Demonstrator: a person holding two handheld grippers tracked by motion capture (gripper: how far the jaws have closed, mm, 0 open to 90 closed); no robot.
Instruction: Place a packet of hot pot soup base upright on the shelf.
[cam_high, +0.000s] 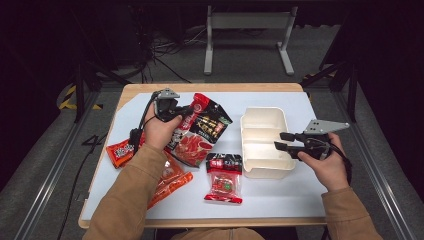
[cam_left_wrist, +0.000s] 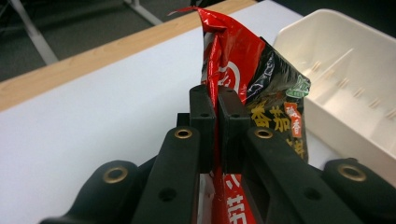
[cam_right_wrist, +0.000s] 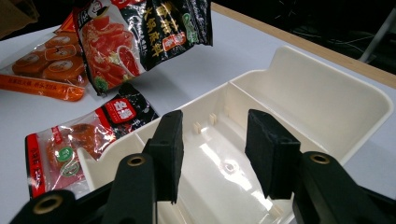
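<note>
My left gripper is shut on the upper edge of a large black-and-red food pouch, which hangs tilted above the white mat, left of the tray. The same pouch appears at the top left of the right gripper view. A cream plastic tray with divided compartments sits at the centre right. My right gripper reaches over the tray's right rim from the side. Its jaws stand apart, and only the tray's bare floor shows between them.
A small red pouch lies in front of the tray's left corner. An orange pouch lies under my left forearm, and a red packet lies farther left. The table's wooden edge runs along the back.
</note>
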